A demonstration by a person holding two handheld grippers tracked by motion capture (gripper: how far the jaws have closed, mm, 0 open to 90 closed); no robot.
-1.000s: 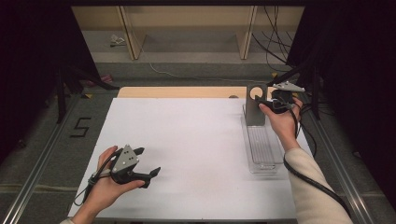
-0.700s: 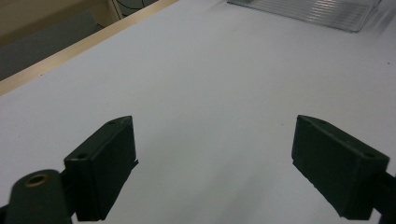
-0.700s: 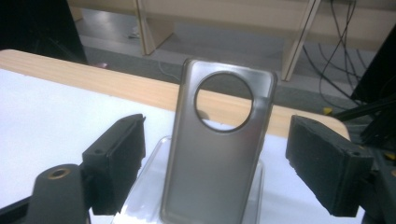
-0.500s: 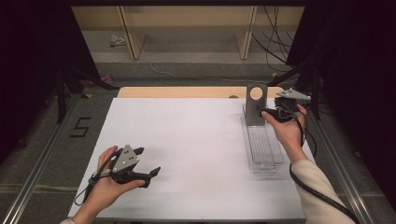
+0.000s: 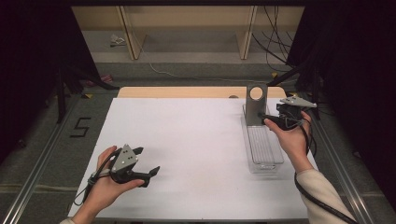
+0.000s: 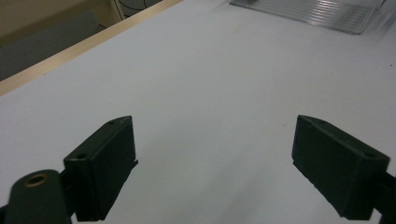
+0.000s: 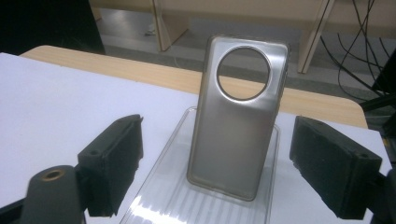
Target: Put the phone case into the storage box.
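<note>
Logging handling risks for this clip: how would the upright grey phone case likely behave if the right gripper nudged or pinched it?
The phone case stands near-upright on its narrow bottom edge in the clear tray, so a nudge would probably tip it. It looks thin and hollow, likely light and somewhat flexible. Its smooth sheen suggests it could slip between the right gripper's open jaws.

Even overhead light leaves the white table (image 5: 196,140) bright while the surroundings fall nearly black. Shadows under the hands are soft and faint. The clear tray (image 7: 205,196) catches mild glare, and its far edge looks slightly blurred, perhaps from motion.
</note>
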